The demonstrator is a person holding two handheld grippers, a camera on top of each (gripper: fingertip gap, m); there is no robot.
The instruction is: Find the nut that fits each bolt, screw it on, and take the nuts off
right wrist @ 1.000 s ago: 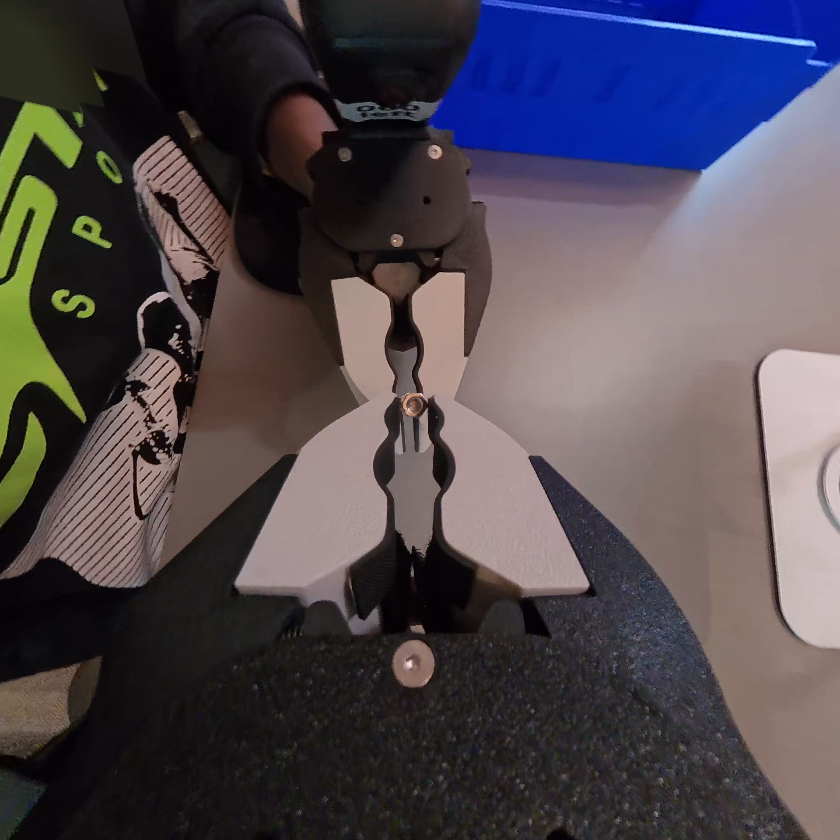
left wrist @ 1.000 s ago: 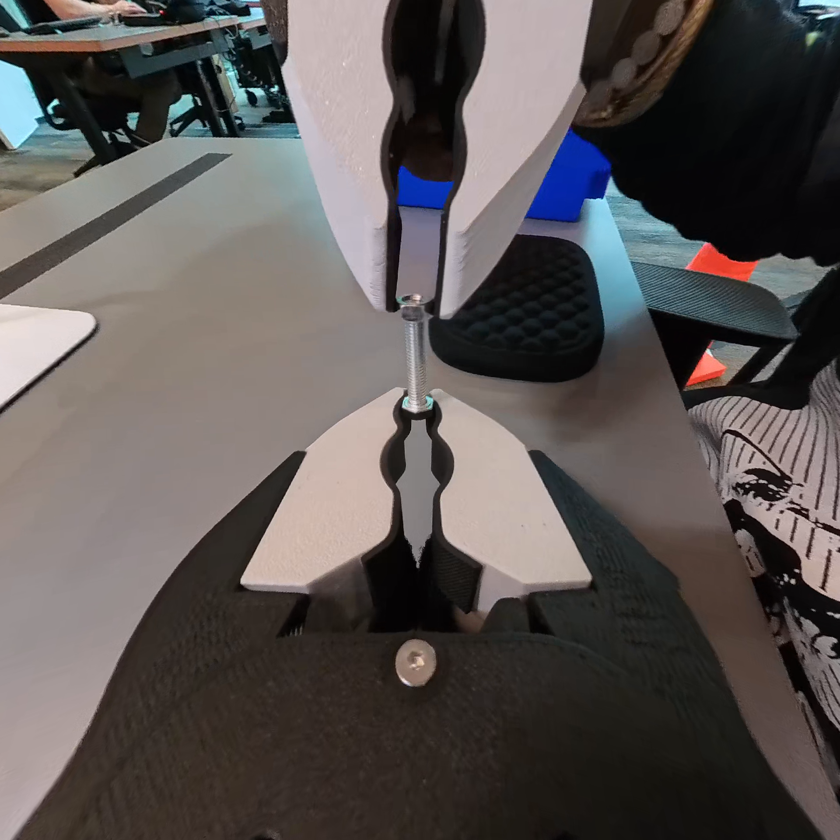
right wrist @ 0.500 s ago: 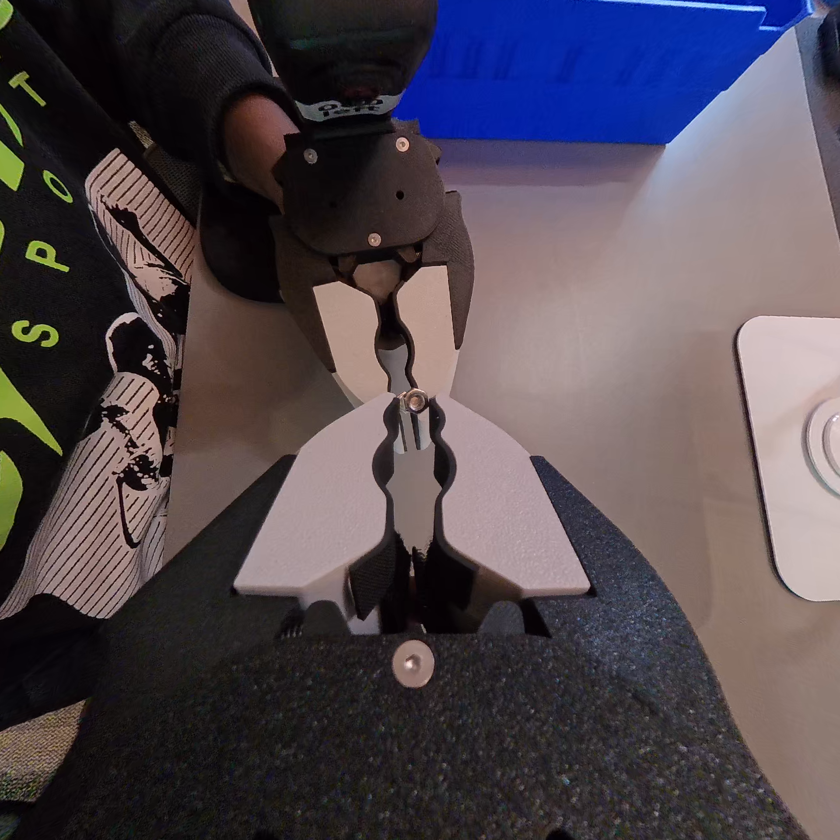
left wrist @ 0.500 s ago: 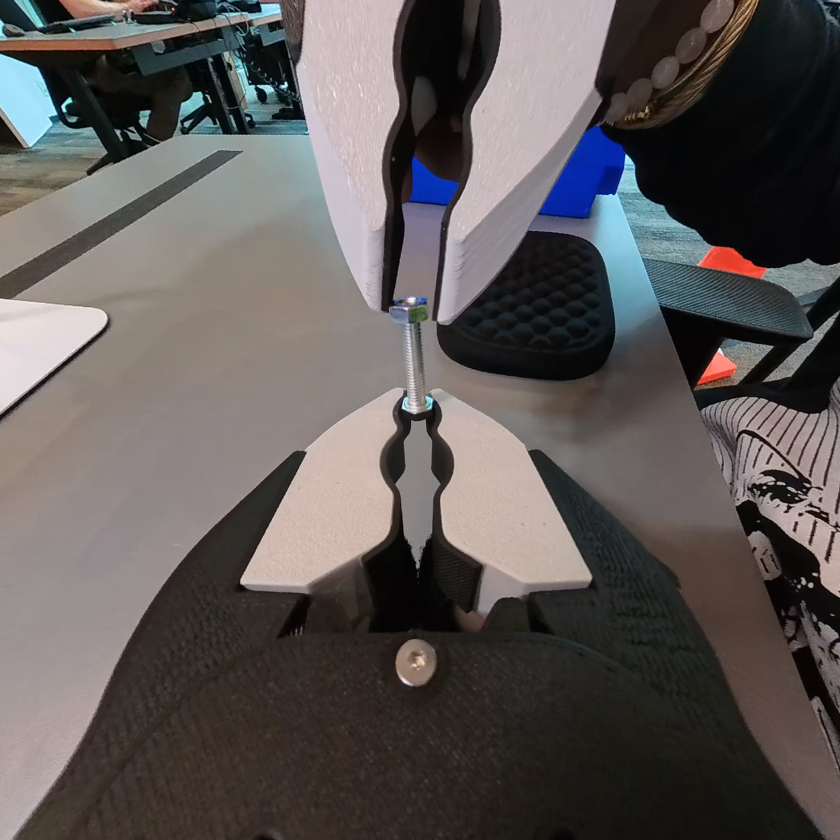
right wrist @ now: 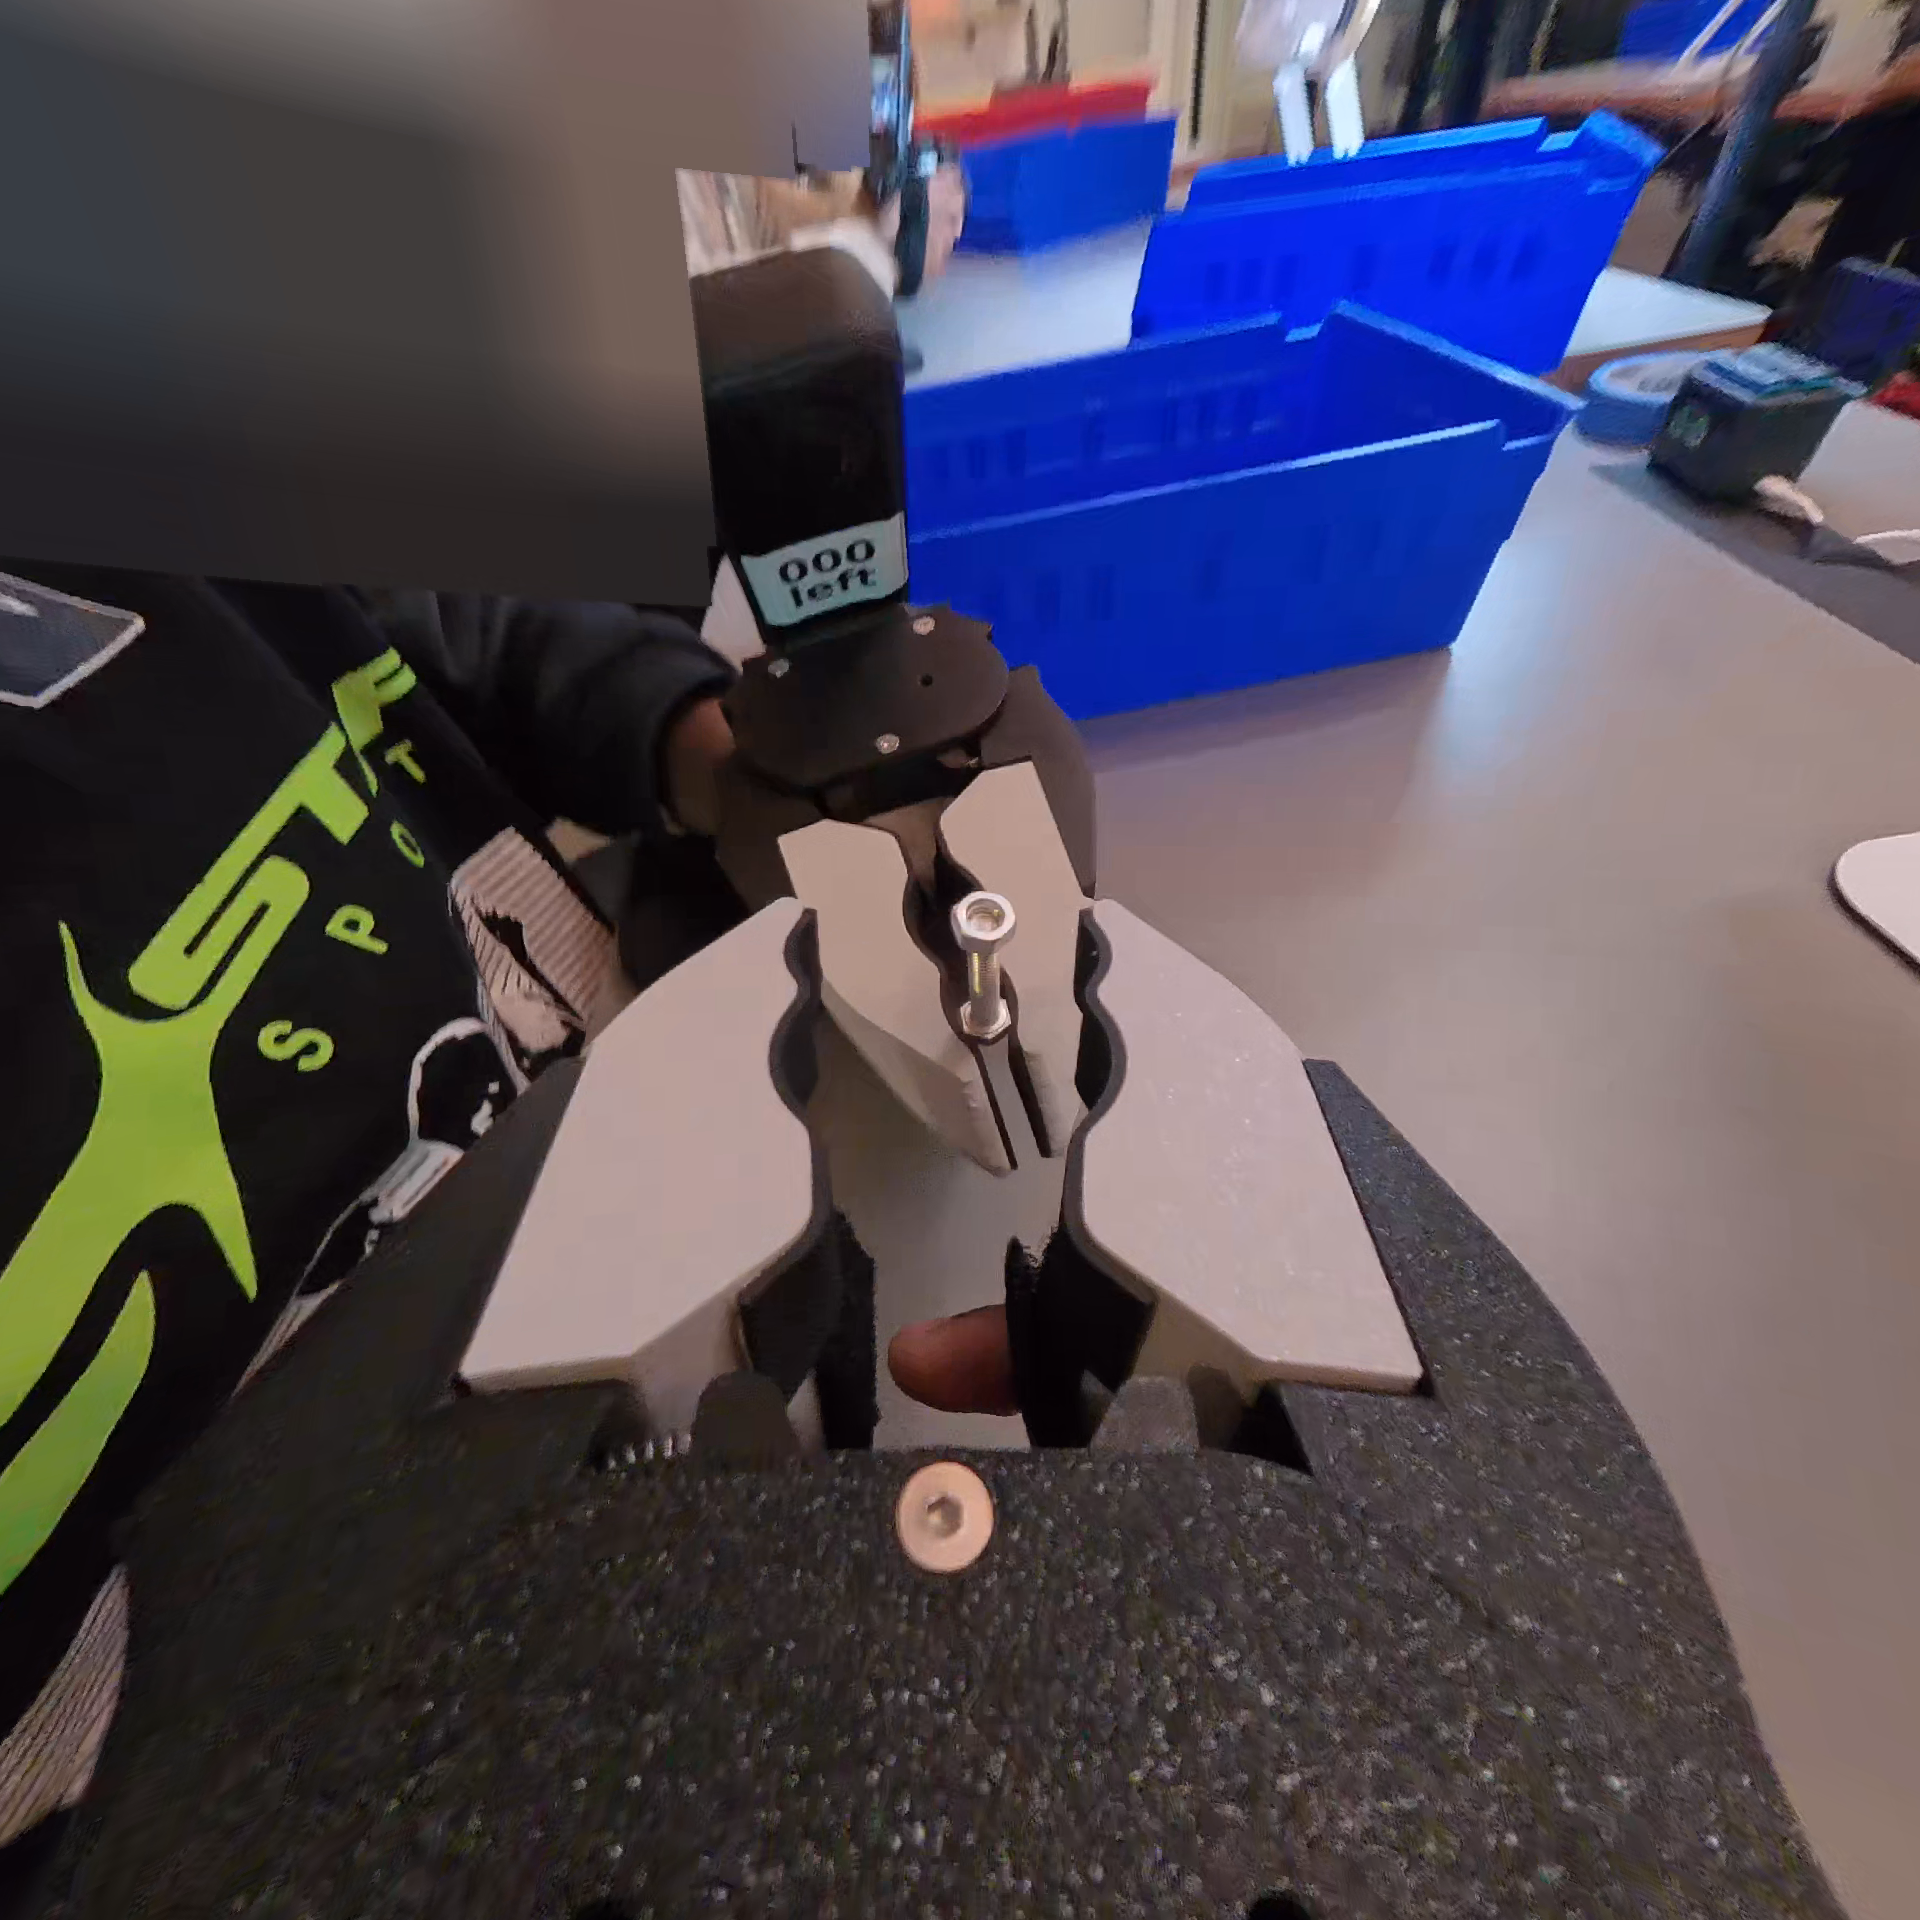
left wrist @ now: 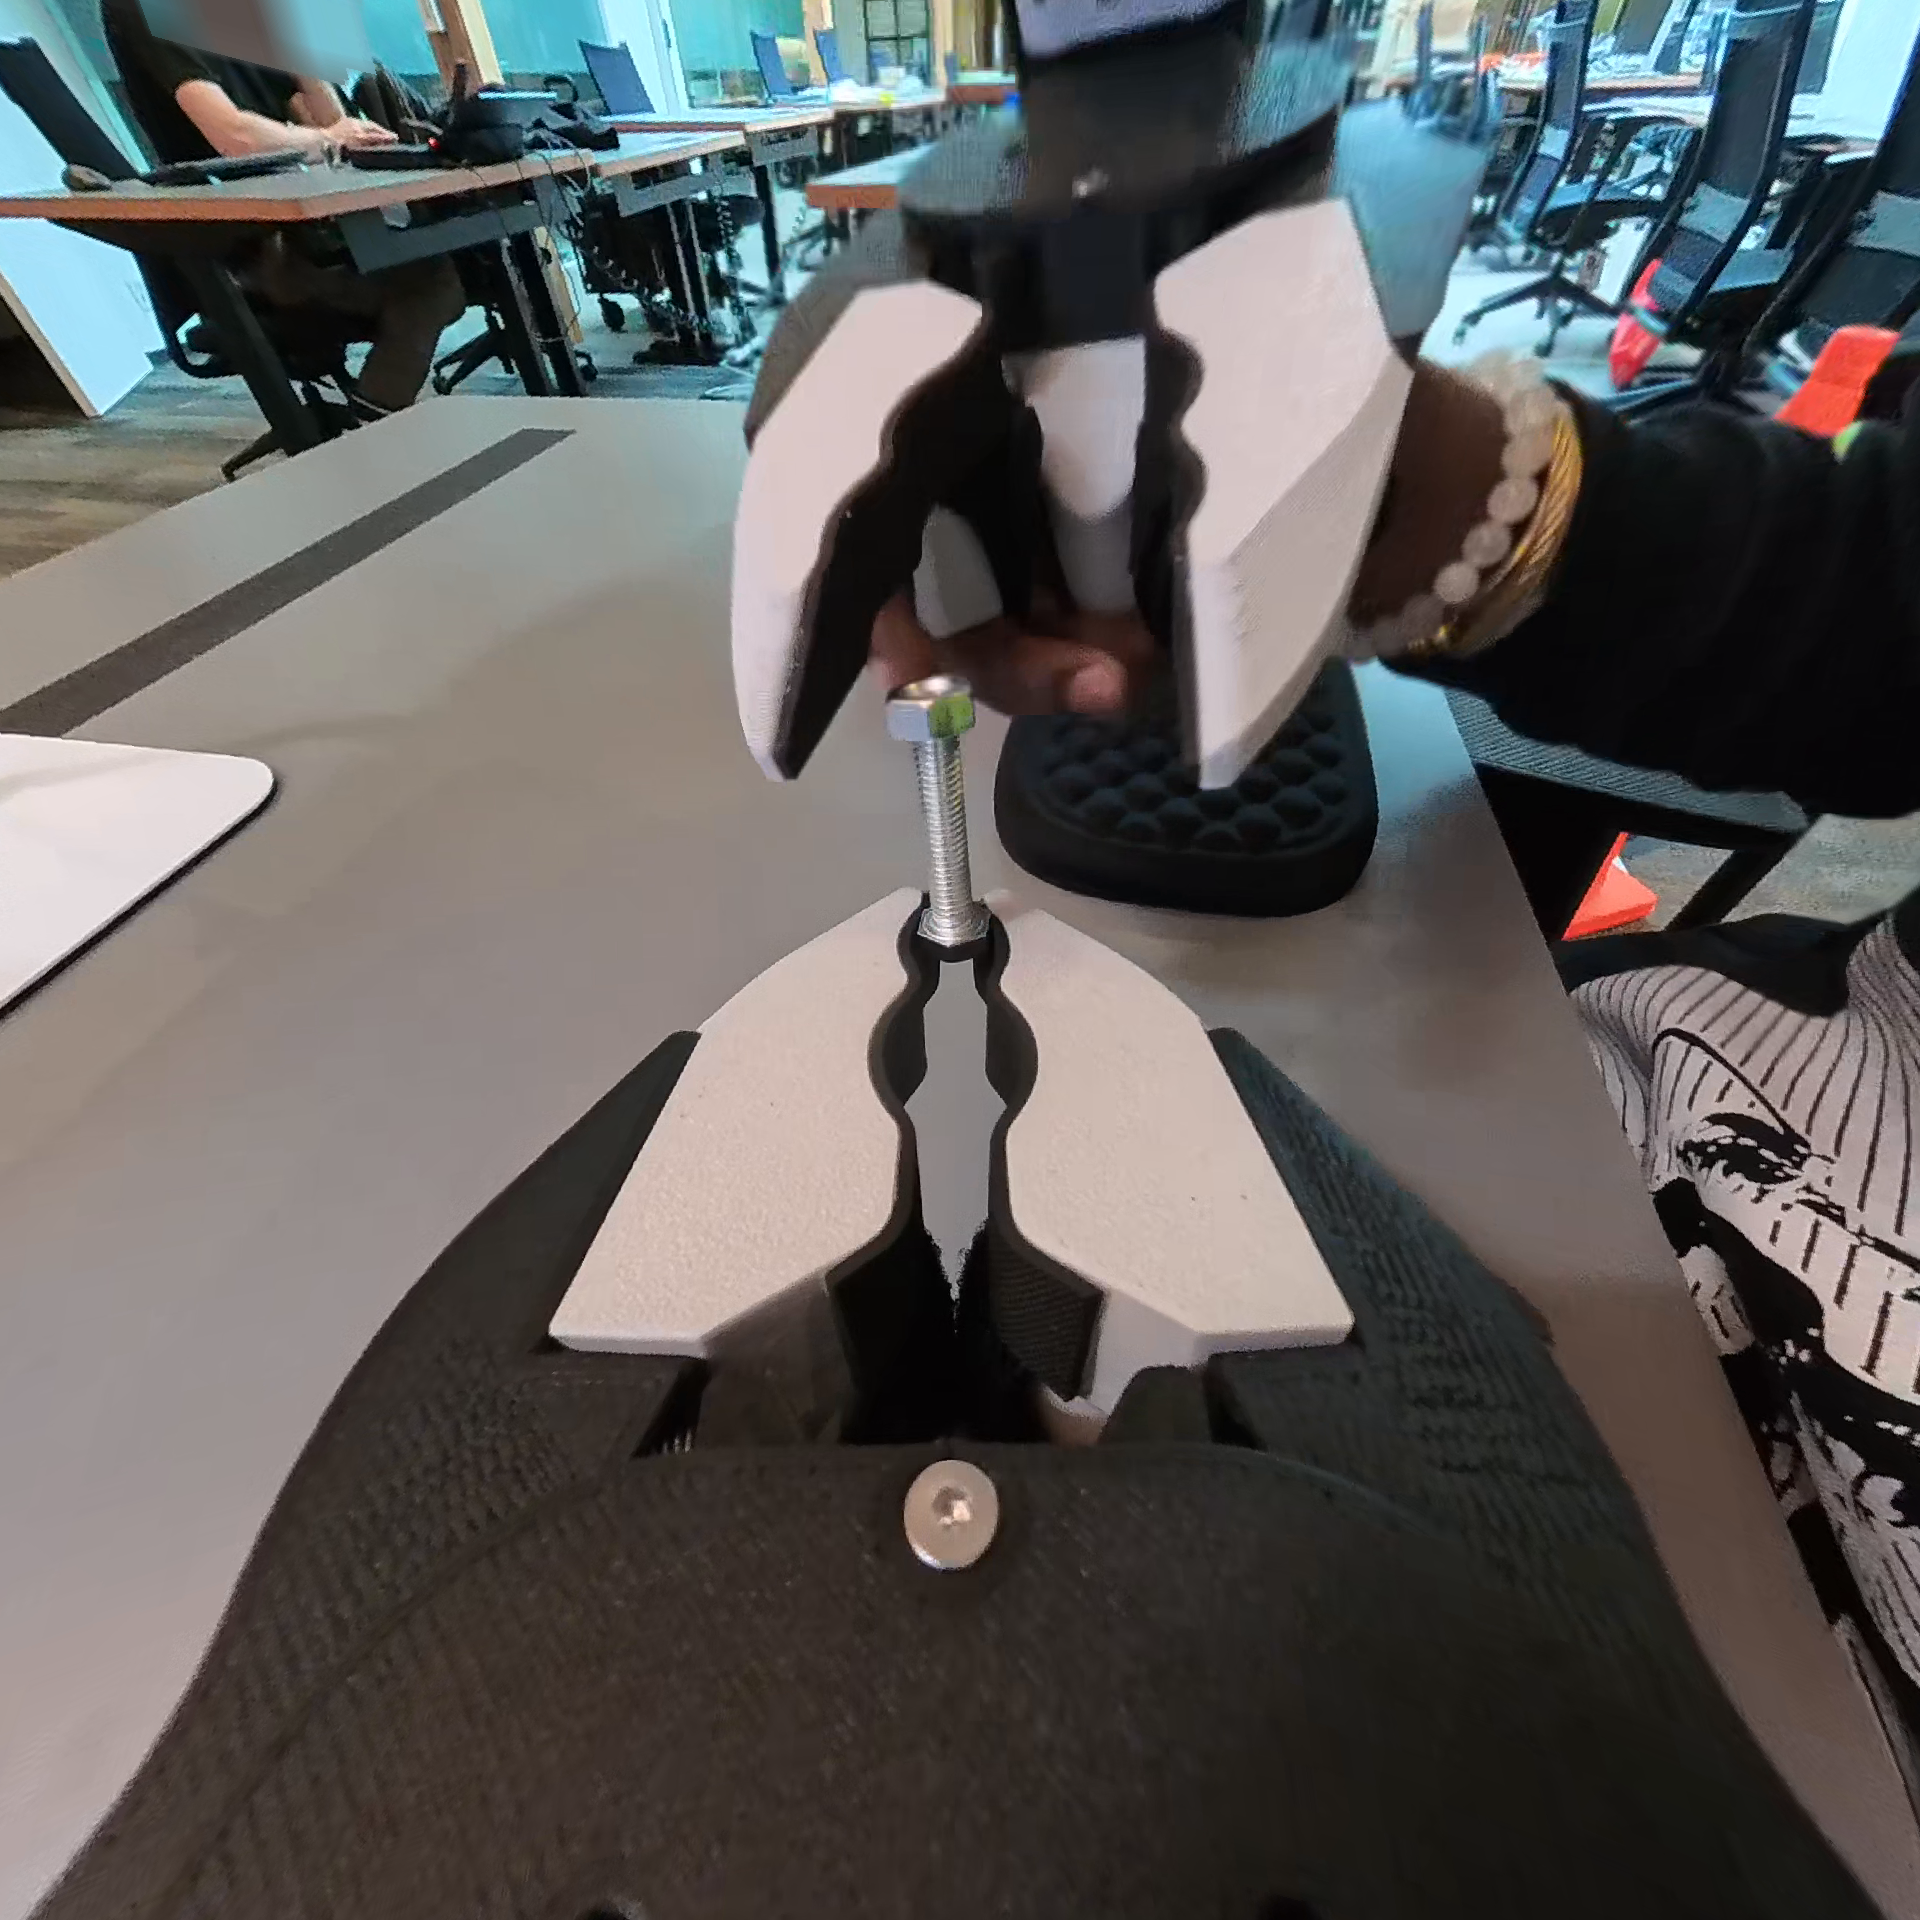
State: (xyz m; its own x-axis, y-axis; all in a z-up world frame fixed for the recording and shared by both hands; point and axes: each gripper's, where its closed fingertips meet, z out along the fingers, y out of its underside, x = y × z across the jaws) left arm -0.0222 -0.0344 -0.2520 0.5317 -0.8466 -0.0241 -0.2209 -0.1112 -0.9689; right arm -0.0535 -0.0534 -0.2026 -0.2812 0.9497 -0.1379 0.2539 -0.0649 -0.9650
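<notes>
The left tool is clamped narrow on the nut at its fingertips, with the bolt standing out of the nut toward 12 o'clock and its hex head at the far end. Half a second ago the right tool was closed on that head; it now stands wide, with one finger just beside the head at 9 o'clock and the other well apart at 3 o'clock, neither touching it. In the right wrist view the same release is confirmed: the right tool frames the bolt with clear gaps on both sides, and the nut sits low on the thread inside the left tool. The bolt is therefore carried by the left tool alone, above the grey bench. The judgement is that one turning stroke has ended and the right tool is repositioning for a fresh grip on the head; whether the nut is being run on or backed off cannot be told. Beyond lie a black pad at 1 o'clock and a blue bin farther off.
</notes>
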